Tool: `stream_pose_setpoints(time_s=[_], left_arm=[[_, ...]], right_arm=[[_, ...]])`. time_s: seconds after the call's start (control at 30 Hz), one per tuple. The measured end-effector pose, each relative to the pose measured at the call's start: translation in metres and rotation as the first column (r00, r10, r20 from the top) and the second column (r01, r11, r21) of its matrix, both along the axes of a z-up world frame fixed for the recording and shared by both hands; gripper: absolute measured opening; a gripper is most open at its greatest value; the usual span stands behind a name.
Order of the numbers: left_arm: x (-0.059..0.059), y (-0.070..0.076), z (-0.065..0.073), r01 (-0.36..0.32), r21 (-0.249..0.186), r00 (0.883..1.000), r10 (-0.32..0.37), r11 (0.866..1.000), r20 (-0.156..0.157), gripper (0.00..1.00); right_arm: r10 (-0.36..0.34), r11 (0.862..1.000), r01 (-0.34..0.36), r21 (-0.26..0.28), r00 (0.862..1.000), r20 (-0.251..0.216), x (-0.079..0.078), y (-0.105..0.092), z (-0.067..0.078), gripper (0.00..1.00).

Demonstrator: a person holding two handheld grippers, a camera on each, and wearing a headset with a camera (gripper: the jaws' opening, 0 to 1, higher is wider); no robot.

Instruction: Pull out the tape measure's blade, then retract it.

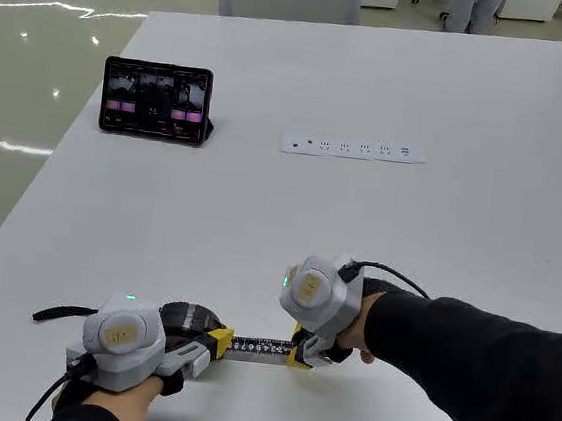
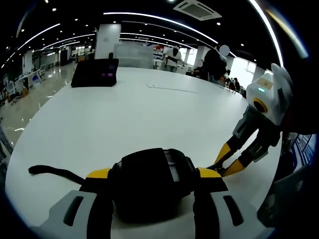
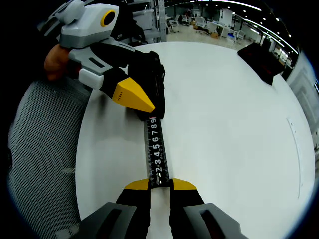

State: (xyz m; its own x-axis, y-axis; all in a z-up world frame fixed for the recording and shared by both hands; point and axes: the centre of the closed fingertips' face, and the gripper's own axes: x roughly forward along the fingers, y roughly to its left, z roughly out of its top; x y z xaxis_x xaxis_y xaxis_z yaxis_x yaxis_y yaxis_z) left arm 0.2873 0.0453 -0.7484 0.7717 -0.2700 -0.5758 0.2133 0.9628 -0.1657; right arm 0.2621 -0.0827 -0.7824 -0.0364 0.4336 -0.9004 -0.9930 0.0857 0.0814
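Note:
A black tape measure case (image 1: pixel 189 320) (image 2: pixel 149 181) (image 3: pixel 152 79) lies near the table's front edge, and my left gripper (image 1: pixel 208 346) (image 2: pixel 153 174) is shut on it. A black wrist strap (image 1: pixel 62 314) (image 2: pixel 50 173) trails from the case to the left. A short length of the blade (image 1: pixel 258 348) (image 3: pixel 156 152), with numbers up to about nine showing, runs from the case to my right gripper (image 1: pixel 298 357) (image 3: pixel 160 184), which is shut on the blade's end. The right gripper also appears in the left gripper view (image 2: pixel 229 162), low on the right.
A dark tablet (image 1: pixel 156 100) stands propped at the back left. A white power strip (image 1: pixel 354 149) lies across the middle of the white table (image 1: pixel 378 241). The table's front edge is close to both hands. People stand in the distance.

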Motion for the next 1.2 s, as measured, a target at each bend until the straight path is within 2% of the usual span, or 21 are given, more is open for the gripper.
stream_pose_setpoints(time_s=[0.17, 0.23, 0.27, 0.3, 0.4, 0.6, 0.67, 1.2], left_arm=[[0.000, 0.000, 0.000, 0.000, 0.001, 1.000, 0.000, 1.000, -0.001, 0.61], [0.000, 0.000, 0.000, 0.000, 0.001, 1.000, 0.000, 1.000, -0.001, 0.61], [0.000, -0.001, 0.000, 0.001, 0.000, 1.000, -0.001, 1.000, 0.000, 0.61], [0.000, -0.001, 0.000, 0.001, 0.000, 1.000, -0.001, 1.000, 0.000, 0.61], [0.000, -0.001, 0.000, 0.000, 0.000, 1.000, 0.000, 1.000, -0.002, 0.61], [0.000, 0.000, 0.000, 0.001, 0.000, 1.000, -0.001, 1.000, -0.006, 0.61], [0.000, 0.000, 0.000, 0.001, 0.000, 1.000, -0.001, 1.000, -0.005, 0.61], [0.000, 0.001, 0.000, 0.003, -0.012, 1.000, -0.003, 1.000, -0.006, 0.60]], right_arm=[[0.014, 1.000, -0.014, -0.005, 1.000, 0.012, -0.001, 0.002, 0.000, 0.10], [-0.009, 1.000, 0.009, -0.018, 1.000, 0.018, -0.001, 0.004, 0.000, 0.10], [0.025, 0.999, -0.024, -0.025, 0.999, 0.045, -0.001, 0.004, 0.000, 0.10], [0.037, 0.999, -0.036, -0.027, 0.998, 0.052, -0.002, 0.005, -0.001, 0.10], [-0.010, 1.000, 0.010, -0.005, 1.000, 0.021, 0.001, 0.005, 0.000, 0.10], [-0.006, 1.000, 0.005, 0.005, 1.000, 0.029, 0.001, 0.006, 0.000, 0.10], [-0.039, 0.999, 0.039, 0.016, 0.999, 0.009, 0.001, 0.007, 0.000, 0.10], [-0.035, 0.997, 0.035, 0.073, 0.999, 0.009, 0.002, 0.017, 0.001, 0.10]])
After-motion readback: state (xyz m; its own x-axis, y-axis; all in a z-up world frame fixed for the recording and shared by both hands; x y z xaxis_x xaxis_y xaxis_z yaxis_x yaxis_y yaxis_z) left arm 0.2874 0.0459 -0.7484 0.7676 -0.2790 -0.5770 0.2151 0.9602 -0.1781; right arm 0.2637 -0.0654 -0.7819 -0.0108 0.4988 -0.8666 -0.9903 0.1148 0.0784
